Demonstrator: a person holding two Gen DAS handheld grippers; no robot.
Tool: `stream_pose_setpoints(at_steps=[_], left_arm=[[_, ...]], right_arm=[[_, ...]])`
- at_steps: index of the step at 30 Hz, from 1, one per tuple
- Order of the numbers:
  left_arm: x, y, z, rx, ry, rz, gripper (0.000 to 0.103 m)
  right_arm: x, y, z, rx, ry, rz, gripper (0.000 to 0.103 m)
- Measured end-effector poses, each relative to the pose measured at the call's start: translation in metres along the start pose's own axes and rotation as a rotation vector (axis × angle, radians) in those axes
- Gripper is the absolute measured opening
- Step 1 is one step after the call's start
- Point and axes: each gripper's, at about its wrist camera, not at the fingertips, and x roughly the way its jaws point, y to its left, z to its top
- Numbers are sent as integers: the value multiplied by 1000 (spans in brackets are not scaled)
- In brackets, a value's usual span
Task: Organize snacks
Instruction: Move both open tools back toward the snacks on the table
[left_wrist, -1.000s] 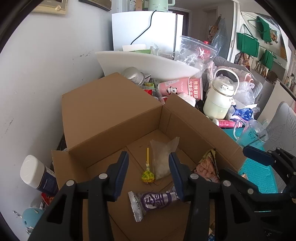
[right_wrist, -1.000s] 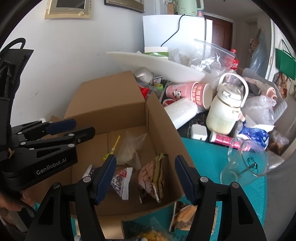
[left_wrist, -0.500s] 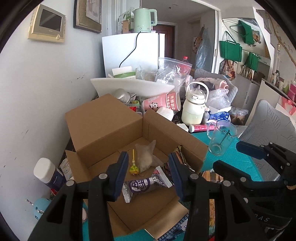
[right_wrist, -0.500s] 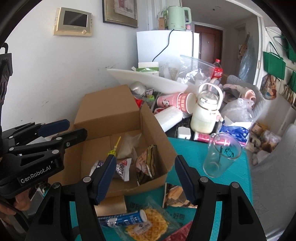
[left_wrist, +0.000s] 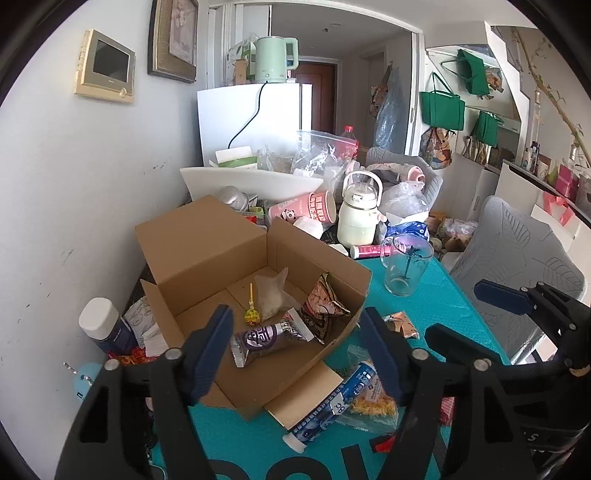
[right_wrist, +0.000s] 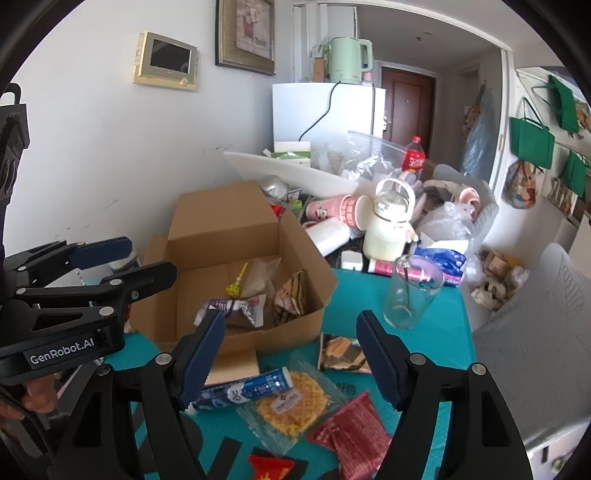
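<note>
Evidently both grippers, left gripper (left_wrist: 297, 352) and right gripper (right_wrist: 290, 356), are hovering with jaws wide and empty; the cardboard box (right_wrist: 295, 328) is holding four snacks, while the blue tube (right_wrist: 240, 391) and waffle packet (right_wrist: 295, 406) are waiting on the teal surface (right_wrist: 354, 291).

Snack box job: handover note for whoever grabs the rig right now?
Left gripper: open, empty, above the box's near edge.
Right gripper: open, empty, over the mat.
Done: the cardboard box holds a purple wrapped bar, a lollipop, a clear pouch and a brown patterned bag.
Left on the teal mat: blue tube, yellow snack bag, red packet, small brown packet.
Next: probably the blue tube, nearest the box.
</note>
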Motion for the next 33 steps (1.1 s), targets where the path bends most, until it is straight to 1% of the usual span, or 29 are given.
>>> stream_pose_setpoints(at_steps=[2, 9, 13, 18, 22, 27, 31, 33], left_arm=[[-8, 0, -5, -2, -10, 4, 73], [-19, -7, -25, 7, 6, -32, 73], [-19, -14, -40, 31, 27, -53, 73], [-16, -21, -61, 35, 48, -94, 73], [-13, -22, -77, 31, 61, -108, 73], [0, -19, -100, 25, 107, -129, 73], [16, -13, -118, 11, 164, -166, 73], [23, -10, -125, 2, 185, -173, 73]], right_arm=[[-6, 1, -6, 1, -2, 4, 77], [-18, 1, -30, 19, 7, 19, 81], [-20, 3, -47, 28, 27, 34, 81], [-20, 4, -69, 45, 57, 52, 81], [-17, 6, -87, 49, 86, 45, 81], [-8, 14, -110, 48, 113, 51, 81], [8, 20, -128, 46, 168, 72, 80], [14, 21, -135, 51, 187, 79, 80]])
